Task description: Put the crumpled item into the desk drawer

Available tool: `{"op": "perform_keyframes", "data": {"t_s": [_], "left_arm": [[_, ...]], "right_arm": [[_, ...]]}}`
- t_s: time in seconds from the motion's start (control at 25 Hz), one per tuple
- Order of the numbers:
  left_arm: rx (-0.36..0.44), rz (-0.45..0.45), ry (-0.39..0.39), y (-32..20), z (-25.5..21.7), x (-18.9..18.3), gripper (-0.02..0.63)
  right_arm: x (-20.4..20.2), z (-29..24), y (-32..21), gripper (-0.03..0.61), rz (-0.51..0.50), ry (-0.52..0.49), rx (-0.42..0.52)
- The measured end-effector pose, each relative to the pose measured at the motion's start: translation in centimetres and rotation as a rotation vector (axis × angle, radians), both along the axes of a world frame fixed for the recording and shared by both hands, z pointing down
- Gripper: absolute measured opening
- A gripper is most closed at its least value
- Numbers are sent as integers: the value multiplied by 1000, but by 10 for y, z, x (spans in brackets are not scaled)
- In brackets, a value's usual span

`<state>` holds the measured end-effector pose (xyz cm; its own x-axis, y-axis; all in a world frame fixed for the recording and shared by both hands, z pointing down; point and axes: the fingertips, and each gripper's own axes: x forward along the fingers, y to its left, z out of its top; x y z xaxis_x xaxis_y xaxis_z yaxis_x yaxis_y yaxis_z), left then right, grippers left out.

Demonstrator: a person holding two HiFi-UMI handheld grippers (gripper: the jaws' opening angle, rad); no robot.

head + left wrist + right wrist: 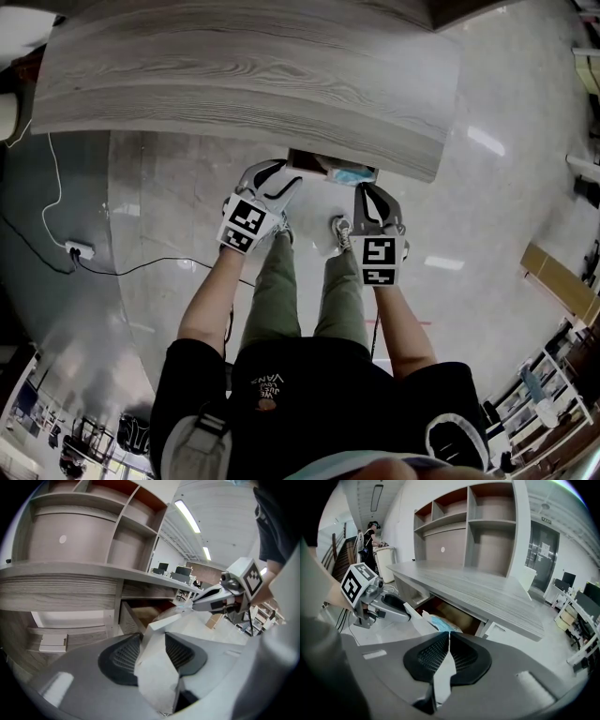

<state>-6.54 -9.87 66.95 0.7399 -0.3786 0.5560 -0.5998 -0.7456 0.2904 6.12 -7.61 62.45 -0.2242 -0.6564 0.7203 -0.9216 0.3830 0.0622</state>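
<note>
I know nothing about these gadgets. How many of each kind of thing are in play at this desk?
grippers: 2, the left gripper and the right gripper
desk: 1
drawer: 1, pulled open, its front held by the left gripper
crumpled blue item: 1, lying in the drawer
total: 5

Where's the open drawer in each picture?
Head view: the drawer pokes out under the near edge of the desk top, mid-picture.
Left gripper view: the drawer is in the centre, just beyond the jaws.
Right gripper view: the drawer is in the centre, just above the jaws.
Shared landmark: the grey wood-grain desk top.
</note>
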Motion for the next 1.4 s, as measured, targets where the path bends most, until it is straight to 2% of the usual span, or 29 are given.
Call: {"op": "perform_keyframes", "data": {"t_s": [0.48, 0.68, 1.4], "left_arm": [[-3, 1, 3, 0, 1, 1, 209], [-4, 3, 8, 0, 1, 1, 209], [-3, 9, -16, 4, -10, 4, 209]], "right_arm": [[-39, 4, 0, 11, -73, -94, -20], [-42, 3, 1, 55, -88, -150, -41], [-37, -20, -1, 66, -112, -150, 5]]}}
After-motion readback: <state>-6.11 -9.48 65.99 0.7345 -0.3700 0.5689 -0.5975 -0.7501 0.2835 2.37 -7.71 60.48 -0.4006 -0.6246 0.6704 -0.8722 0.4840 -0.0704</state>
